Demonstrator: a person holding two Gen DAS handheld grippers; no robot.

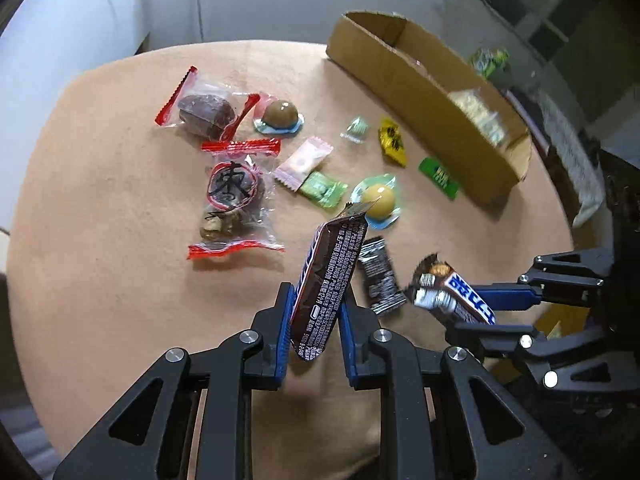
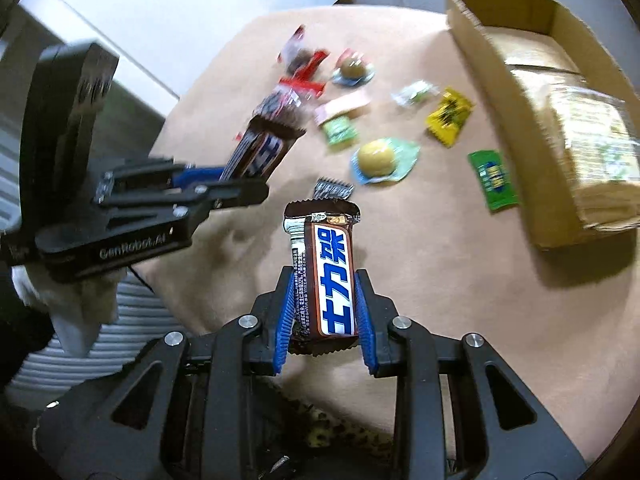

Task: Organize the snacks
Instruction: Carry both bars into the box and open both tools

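My left gripper (image 1: 318, 300) is shut on a brown chocolate bar (image 1: 328, 284), held above the tan table (image 1: 100, 240). My right gripper (image 2: 323, 280) is shut on a second brown chocolate bar (image 2: 326, 272) with blue lettering; it also shows in the left wrist view (image 1: 452, 292) at the right. A third dark bar (image 1: 378, 276) lies on the table between them. Loose snacks lie beyond: two red-edged date packs (image 1: 232, 200), two jelly cups (image 1: 378, 200), small green, pink and yellow candies (image 1: 392, 142).
An open cardboard box (image 1: 424, 96) stands at the back right with a pale packet (image 2: 592, 128) inside. A green sachet (image 1: 440, 178) lies against its near wall. The table edge curves round at left and right.
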